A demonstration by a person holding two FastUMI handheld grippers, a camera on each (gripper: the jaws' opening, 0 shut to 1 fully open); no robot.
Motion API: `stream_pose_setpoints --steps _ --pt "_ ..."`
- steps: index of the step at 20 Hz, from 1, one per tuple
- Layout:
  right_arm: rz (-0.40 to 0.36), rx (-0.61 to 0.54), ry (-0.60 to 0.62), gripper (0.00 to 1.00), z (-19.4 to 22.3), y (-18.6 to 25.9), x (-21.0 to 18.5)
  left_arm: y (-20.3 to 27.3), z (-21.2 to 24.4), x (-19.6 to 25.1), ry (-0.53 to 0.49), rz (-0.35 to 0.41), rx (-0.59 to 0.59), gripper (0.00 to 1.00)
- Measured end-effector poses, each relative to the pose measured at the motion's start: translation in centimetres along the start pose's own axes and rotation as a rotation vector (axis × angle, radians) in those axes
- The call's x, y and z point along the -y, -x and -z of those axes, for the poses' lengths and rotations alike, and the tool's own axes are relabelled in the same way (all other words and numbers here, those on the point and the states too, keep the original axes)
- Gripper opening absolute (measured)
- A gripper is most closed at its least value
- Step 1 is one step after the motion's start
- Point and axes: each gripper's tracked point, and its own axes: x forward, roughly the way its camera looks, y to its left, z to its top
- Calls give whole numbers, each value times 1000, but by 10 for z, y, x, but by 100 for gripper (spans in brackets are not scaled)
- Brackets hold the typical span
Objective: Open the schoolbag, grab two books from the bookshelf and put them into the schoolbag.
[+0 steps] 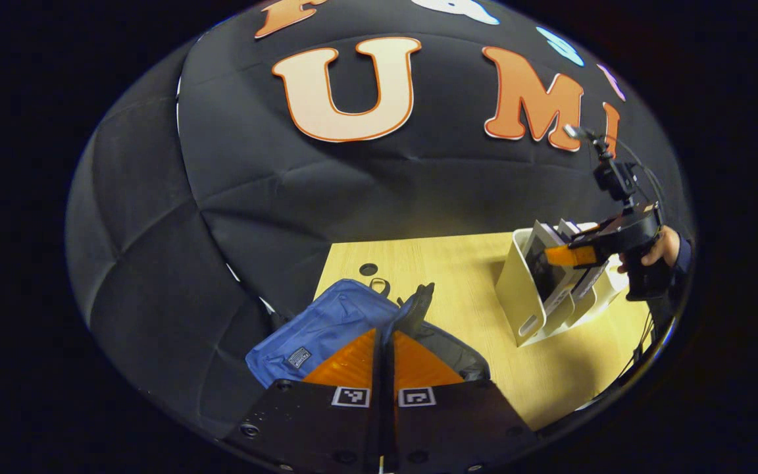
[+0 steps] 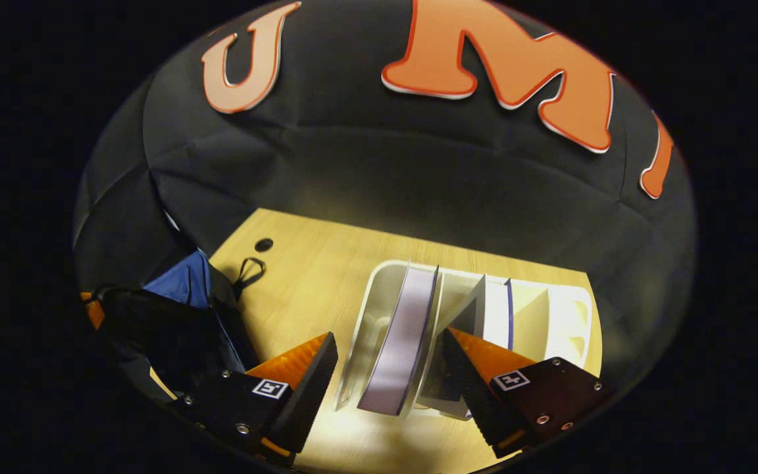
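Observation:
The blue schoolbag [image 1: 326, 326] lies at the table's near left corner. My left gripper [image 1: 384, 332] is shut, and the bag's dark flap [image 1: 420, 301] stands up right at its tips. In the right gripper view the schoolbag [image 2: 185, 283] shows its dark inside. A white bookshelf [image 1: 520, 296] with upright books stands to the right. A hand [image 1: 663, 247] holds my right gripper [image 1: 573, 255] at its top. My right gripper [image 2: 389, 336] is open, one finger on each side of a pale-edged book [image 2: 402, 342] in the bookshelf [image 2: 372, 309]. A second white book [image 2: 496, 306] stands further right.
The wooden table [image 1: 458, 263] has a round cable hole [image 1: 368, 268] near its back left edge, behind the bag. The black cloth wall rises close behind the table. Bare tabletop [image 2: 326, 276] lies between bag and bookshelf.

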Motion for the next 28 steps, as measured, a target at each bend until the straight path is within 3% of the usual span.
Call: stream_pose_setpoints --steps 5,8,10,14,16,17,18,19,28 --pt "49 -113 -38 94 1 -23 9 -2 -15 -15 15 49 10 1" --pt "27 -188 -55 93 2 -35 0 -10 -17 -12 14 79 12 1" --pt "32 -249 -42 86 12 -42 -1 -11 -17 -8 24 99 11 1" --pt "91 -337 -15 64 33 -56 10 -9 -15 -4 28 124 4 1" --pt "70 -370 -41 43 37 -59 3 -10 -14 -3 28 130 3 1" --pt "71 -381 -43 47 38 -57 4 -11 -14 -3 34 132 1 1" --pt "65 -384 -51 39 38 -57 4 -10 -14 -2 36 132 -1 1" --pt "60 -386 -60 46 39 -57 5 -11 -13 -1 46 134 -3 1" --pt "-30 -323 -185 41 37 -19 23 -7 -9 1 40 140 -23 1"
